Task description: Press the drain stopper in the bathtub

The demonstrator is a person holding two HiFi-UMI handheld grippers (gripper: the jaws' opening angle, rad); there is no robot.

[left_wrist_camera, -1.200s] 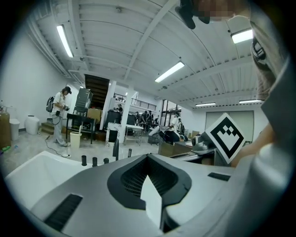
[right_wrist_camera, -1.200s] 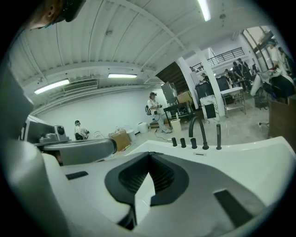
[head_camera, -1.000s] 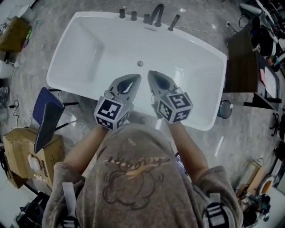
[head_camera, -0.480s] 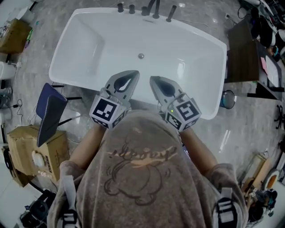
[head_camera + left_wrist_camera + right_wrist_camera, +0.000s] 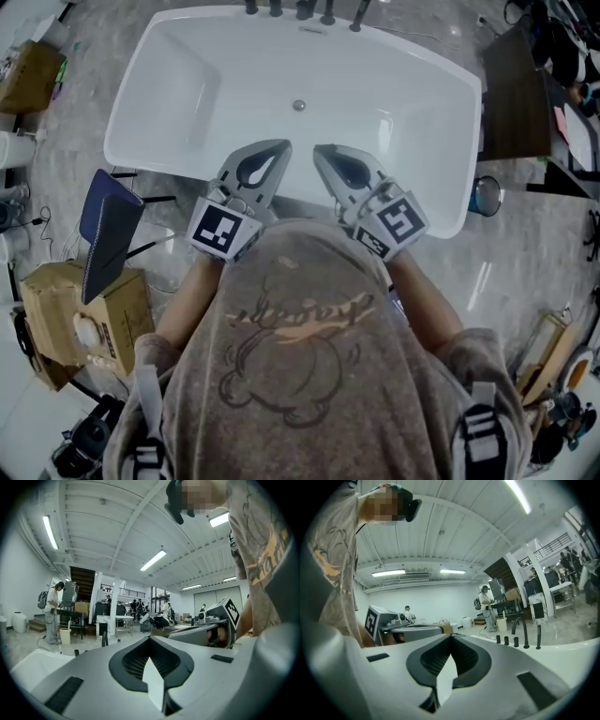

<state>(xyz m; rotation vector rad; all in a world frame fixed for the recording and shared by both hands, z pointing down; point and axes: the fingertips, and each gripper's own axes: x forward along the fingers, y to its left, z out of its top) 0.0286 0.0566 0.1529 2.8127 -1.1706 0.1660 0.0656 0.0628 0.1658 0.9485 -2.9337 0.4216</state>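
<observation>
Slip risk on the press

Left gripper (image 5: 272,150) and right gripper (image 5: 323,152), both closed and empty, hover over the bathtub's (image 5: 117,150) near rim. Drain stopper (image 5: 299,106) sits mid-floor, possibly already down; an off-centre jab could skid off.

Taupe printed T-shirt (image 5: 300,375); grey left gripper (image 5: 279,146), right gripper (image 5: 320,150), black-and-white marker cubes (image 5: 223,231).

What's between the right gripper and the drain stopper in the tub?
Nothing; just bare white bathtub between the right gripper and drain stopper, in the head view.
</observation>
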